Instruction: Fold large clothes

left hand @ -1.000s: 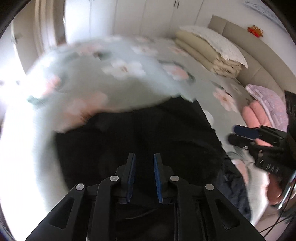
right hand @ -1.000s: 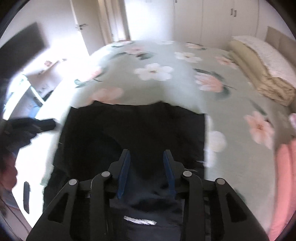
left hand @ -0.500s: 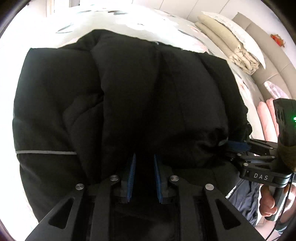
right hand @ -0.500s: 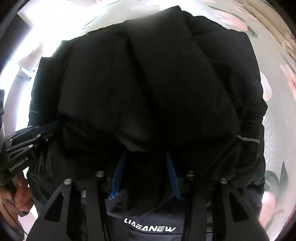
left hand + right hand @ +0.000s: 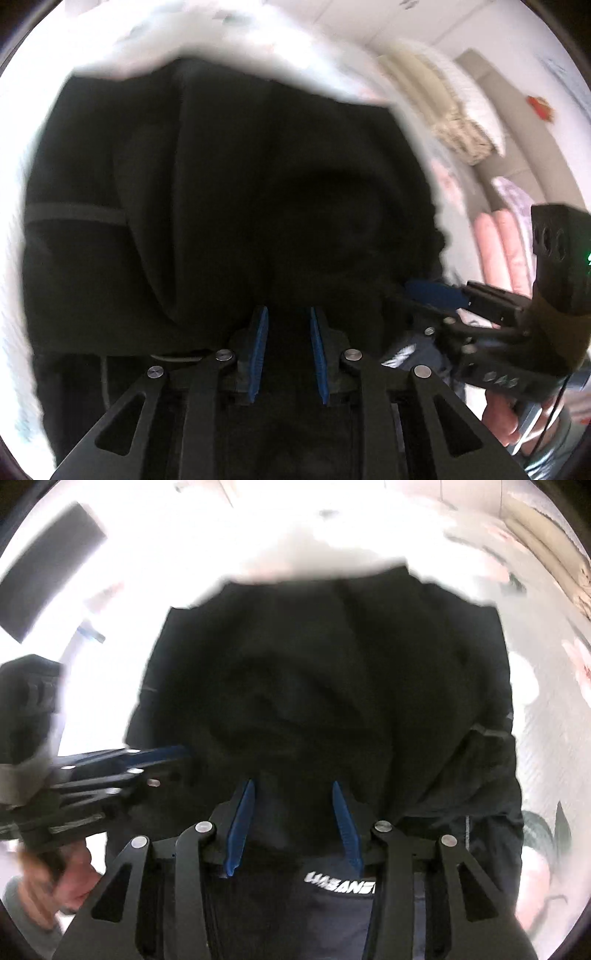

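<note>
A large black jacket [image 5: 236, 206] lies folded on the bed and fills both views; it also shows in the right wrist view [image 5: 332, 686], with a white logo [image 5: 338, 888] near its lower edge. My left gripper [image 5: 287, 314] is at the jacket's near edge with its blue pads a little apart and dark cloth between them. My right gripper [image 5: 293, 788] is open wider over the jacket's near edge. Each gripper shows in the other's view, the right one [image 5: 436, 295] and the left one [image 5: 162, 755], both touching the jacket's sides.
The jacket rests on a floral bedsheet [image 5: 546, 716]. Folded beige bedding [image 5: 454, 125] and pink pillows [image 5: 506, 243] lie at the right by the headboard. A dark screen [image 5: 44, 576] stands at the far left. Both views are blurred.
Both grippers have pulled back and up a little from the jacket, so more bed shows around it. The views have gone blurry with motion. The jaws stand about as before.
</note>
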A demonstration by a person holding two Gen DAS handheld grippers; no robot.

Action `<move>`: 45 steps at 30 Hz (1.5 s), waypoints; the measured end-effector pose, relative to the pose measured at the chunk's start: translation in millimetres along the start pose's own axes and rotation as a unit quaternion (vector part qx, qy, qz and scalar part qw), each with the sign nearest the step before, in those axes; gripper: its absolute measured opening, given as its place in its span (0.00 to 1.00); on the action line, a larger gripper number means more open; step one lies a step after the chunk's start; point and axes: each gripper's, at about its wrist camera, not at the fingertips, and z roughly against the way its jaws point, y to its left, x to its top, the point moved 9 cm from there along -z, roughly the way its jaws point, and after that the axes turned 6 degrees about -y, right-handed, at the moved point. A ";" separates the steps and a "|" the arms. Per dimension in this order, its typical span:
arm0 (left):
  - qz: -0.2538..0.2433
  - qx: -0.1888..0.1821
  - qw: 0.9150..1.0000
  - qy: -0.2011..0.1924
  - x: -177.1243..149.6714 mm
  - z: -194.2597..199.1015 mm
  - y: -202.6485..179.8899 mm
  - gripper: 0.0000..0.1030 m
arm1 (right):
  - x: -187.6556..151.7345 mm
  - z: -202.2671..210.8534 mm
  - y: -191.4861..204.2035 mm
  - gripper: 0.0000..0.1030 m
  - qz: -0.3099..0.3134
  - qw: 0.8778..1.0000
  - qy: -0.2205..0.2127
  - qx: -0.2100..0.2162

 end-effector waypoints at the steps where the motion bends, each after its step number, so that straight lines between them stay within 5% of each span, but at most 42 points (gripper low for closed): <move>1: 0.008 -0.002 1.000 0.005 -3.4 -8.4 4.5 0.22 | 1.9 -11.9 -6.3 0.41 -0.012 1.000 0.011 0.002; 10: 0.015 0.009 1.000 0.001 -7.4 -9.5 6.4 0.23 | 2.1 -9.9 -10.2 0.41 -0.031 0.999 0.015 0.002; 15: 0.008 0.032 0.999 0.005 -37.6 44.7 16.6 0.23 | -3.9 53.2 -8.7 0.43 -0.070 0.993 -0.010 0.092; 21: 0.039 0.119 0.992 0.010 -97.0 121.2 63.7 0.24 | -70.6 93.3 -58.4 0.45 -0.086 0.996 0.017 0.025; 26: 0.101 0.135 0.984 0.050 -175.3 153.0 117.6 0.30 | -160.6 102.6 -96.8 0.45 -0.160 0.984 0.074 -0.014; 30: 0.141 0.125 0.980 0.059 -221.6 168.1 138.0 0.31 | -201.0 125.3 -99.5 0.45 -0.182 0.980 0.073 -0.034; 34: 0.164 0.093 0.980 0.068 -256.6 173.5 146.2 0.53 | -230.6 137.6 -96.8 0.45 -0.180 0.978 0.078 -0.071; 38: 0.186 0.097 0.975 0.072 -281.9 183.5 161.4 0.54 | -249.3 142.4 -85.6 0.45 -0.174 0.977 0.076 -0.094; 45: 0.236 0.032 0.968 0.082 -308.8 179.5 162.8 0.60 | -258.0 151.6 -106.0 0.52 -0.155 0.977 0.057 -0.133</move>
